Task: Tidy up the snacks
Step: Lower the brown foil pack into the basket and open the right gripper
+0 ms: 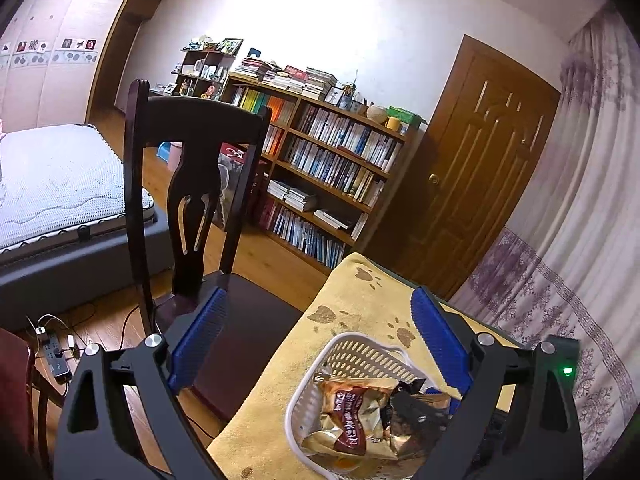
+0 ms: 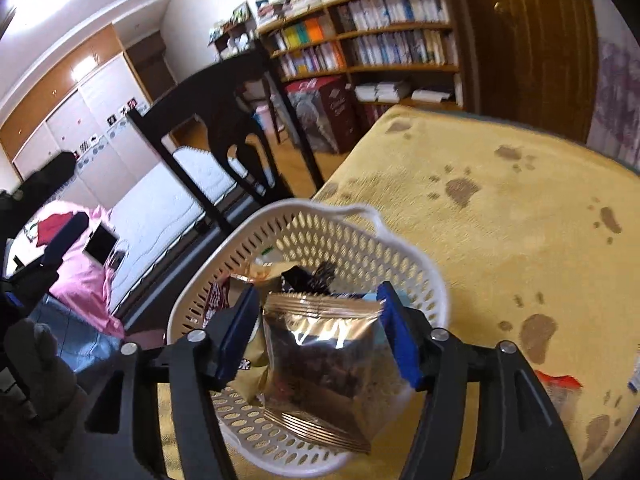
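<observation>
A white perforated basket (image 2: pixel 400 240) stands on a yellow paw-print cloth (image 2: pixel 500 220) that covers the table. My right gripper (image 2: pixel 318 290) hovers over the basket, its blue pads on either side of a gold foil snack packet (image 2: pixel 320 364) that hangs above the basket floor. Other snack packs (image 2: pixel 240 280) lie underneath. In the left wrist view the same basket (image 1: pixel 292 408) holds a red-and-gold pack (image 1: pixel 348 412). My left gripper (image 1: pixel 320 300) is open wide above and behind it, holding nothing.
A dark wooden chair (image 1: pixel 192 128) stands against the table's left edge. Another red-and-white packet (image 2: pixel 560 388) lies on the cloth at the right. Behind are a bookshelf (image 1: pixel 320 152), a bed (image 1: pixel 60 184) and a brown door (image 1: pixel 480 168). A power strip (image 1: pixel 56 354) lies on the floor.
</observation>
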